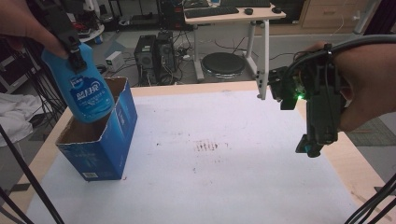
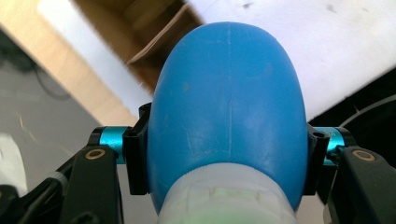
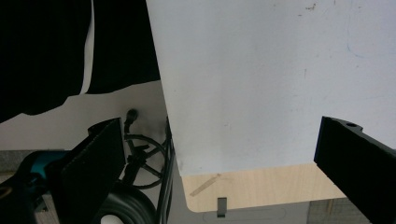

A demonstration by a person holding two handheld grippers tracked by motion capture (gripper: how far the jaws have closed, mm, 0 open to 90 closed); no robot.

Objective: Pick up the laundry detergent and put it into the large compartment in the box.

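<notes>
Blue bottle in my left claw, hanging over the open carton at about ten o'clock on the tabletop.

The blue bottle [image 1: 86, 88] tilts with its base dipping into the mouth of the blue carton [image 1: 100, 144], which stands open-topped near the tabletop's [image 1: 233, 177] left edge. My left claw [image 1: 72, 51] is clamped on the bottle's upper end; in the left gripper view both pads press against the sides of the blue body [image 2: 229, 107], just past the pale neck [image 2: 229, 198]. My right claw [image 1: 308, 147] hangs at about three o'clock, well apart from bottle and carton, pointing down over the right side of the white cover; in the right gripper view its jaws stand wide apart with nothing between them. At twelve o'clock, beyond the tabletop, I see a desk with a keyboard [image 1: 212, 11] and computer towers [image 1: 154, 51] on the floor.
</notes>
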